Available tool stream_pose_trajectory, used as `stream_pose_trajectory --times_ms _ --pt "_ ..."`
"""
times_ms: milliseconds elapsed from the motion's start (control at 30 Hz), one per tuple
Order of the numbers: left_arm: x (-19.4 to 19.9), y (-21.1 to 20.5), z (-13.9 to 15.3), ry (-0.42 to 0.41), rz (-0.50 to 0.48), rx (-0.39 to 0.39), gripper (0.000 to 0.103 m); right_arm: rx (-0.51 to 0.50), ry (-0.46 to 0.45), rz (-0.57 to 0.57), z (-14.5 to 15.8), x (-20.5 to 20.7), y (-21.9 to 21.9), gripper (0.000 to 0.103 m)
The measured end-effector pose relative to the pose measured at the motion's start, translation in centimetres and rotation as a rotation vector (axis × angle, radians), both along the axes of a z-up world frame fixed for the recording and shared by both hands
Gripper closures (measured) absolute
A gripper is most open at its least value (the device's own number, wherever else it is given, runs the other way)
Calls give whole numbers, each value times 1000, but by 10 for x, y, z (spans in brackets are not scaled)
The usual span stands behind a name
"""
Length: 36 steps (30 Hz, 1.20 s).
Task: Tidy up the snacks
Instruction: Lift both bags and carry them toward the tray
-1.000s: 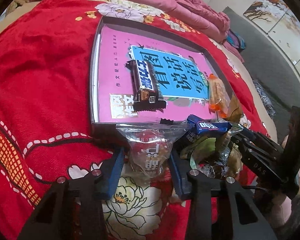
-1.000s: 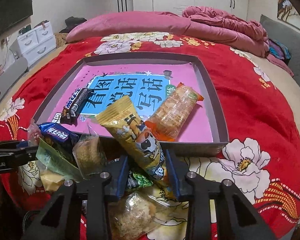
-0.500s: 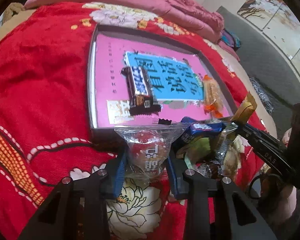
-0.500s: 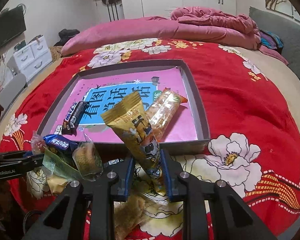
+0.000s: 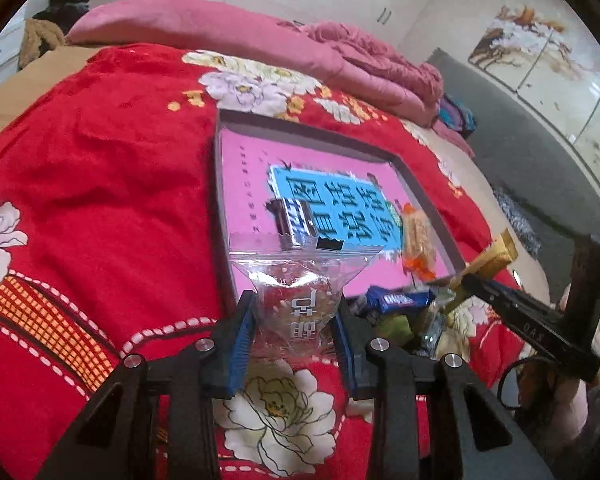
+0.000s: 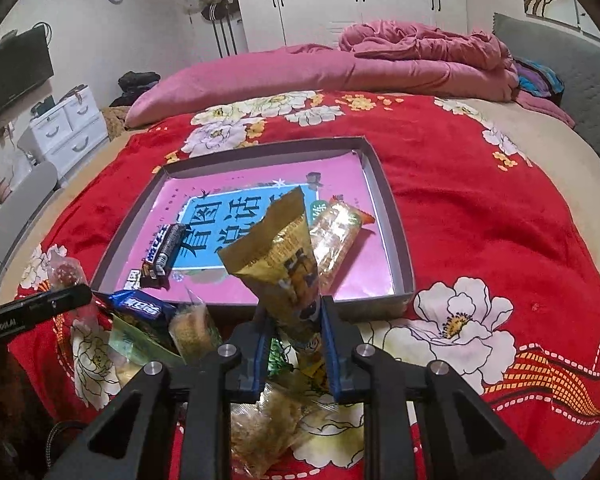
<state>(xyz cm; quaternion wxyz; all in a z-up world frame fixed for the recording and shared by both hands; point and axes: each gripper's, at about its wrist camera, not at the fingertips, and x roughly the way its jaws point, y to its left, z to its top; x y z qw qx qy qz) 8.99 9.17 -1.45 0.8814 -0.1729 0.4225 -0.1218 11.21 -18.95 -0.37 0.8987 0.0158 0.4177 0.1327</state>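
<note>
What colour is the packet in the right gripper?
Yellow-gold with dark print. The packet in the right gripper shows best in the right wrist view.

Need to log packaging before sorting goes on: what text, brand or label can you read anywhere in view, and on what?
"GenRobot.AI": on the left gripper.
"DAS": on the right gripper.
"看图说话写话": blue panel on the pink sheet in the tray.
Yellow packet, clear packet, dark bar, blue packet: print unreadable.
</note>
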Motion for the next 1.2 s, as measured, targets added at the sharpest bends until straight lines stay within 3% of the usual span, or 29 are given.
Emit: stream_pose_trajectory --times_ms 433,633,1200 --pt "9 14 13 -39 47 -38 65 37 -36 -31 20 -3 -14 80" --pt "9 7 16 -59 39 7 65 46 -46 -38 25 -1 -17 80" --pt "23 1 15 -55 48 14 65 57 -75 -43 36 8 -17 80"
